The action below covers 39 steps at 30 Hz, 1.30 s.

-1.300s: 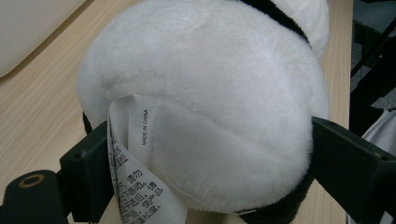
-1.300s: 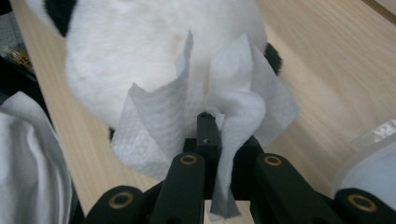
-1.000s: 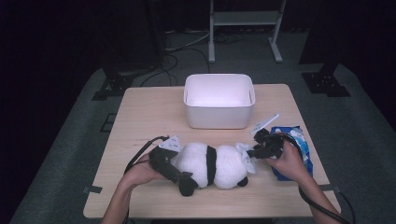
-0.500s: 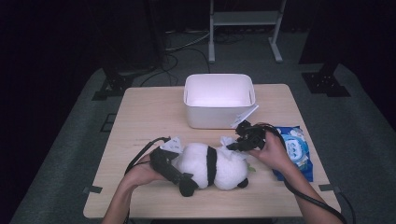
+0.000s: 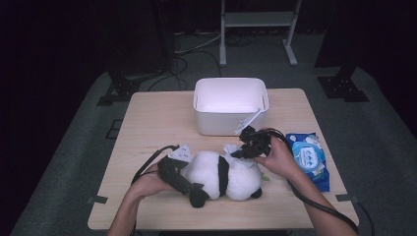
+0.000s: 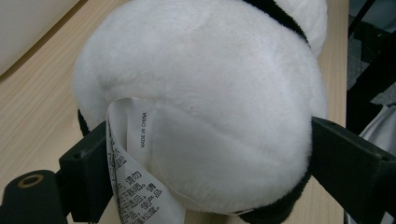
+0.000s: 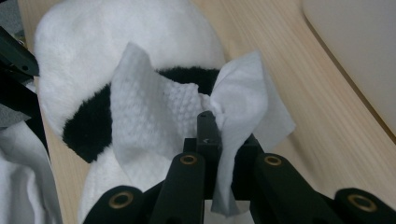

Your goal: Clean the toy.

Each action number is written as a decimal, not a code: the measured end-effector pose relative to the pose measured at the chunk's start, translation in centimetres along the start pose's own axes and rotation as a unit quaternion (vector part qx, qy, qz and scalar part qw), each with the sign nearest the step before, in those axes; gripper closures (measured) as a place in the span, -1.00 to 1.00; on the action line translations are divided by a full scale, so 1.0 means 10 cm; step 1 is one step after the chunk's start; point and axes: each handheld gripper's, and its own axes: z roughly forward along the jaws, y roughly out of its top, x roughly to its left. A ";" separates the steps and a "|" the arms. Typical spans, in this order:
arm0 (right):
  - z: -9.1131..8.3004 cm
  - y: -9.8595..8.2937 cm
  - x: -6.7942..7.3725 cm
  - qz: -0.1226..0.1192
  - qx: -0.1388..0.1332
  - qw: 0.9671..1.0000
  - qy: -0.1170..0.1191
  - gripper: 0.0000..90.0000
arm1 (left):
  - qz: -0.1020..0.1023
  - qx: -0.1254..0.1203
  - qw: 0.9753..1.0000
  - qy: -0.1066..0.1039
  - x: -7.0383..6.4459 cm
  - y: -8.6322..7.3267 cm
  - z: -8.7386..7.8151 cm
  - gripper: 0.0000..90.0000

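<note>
High view, lower centre: left tool (image 5: 196,192) clamps the panda plush (image 5: 223,174), right tool (image 5: 244,150) pinching a wet wipe (image 5: 233,150) on it, wiping barely begun.

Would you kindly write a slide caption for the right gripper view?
Right hand-held gripper pinching a white wet wipe against the plush panda on the wooden table.

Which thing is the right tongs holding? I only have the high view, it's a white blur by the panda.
Observer: Right tongs are shut on a white wipe, held over the panda's black band.
Operator: Left side?
Observer: Left tongs have a jaw on each side of the panda's white rump, pressing into the plush.
Operator: Anything caught in there?
Observer: Its sewn label, reading MADE IN CHINA, hangs by one jaw.
</note>
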 end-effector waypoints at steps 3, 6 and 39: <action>-0.03 -0.06 -0.02 0.009 -0.004 1.000 0.000 0.89 | -0.001 0.000 1.000 -0.003 0.00 0.01 0.02 -0.79; -0.07 -0.13 -0.02 0.013 -0.009 1.000 0.000 0.89 | -0.006 0.001 1.000 -0.007 0.00 0.01 0.03 -0.79; 0.15 0.42 0.46 -0.079 -0.006 0.997 0.020 0.88 | -0.009 -0.006 1.000 -0.017 0.01 0.00 0.04 -0.79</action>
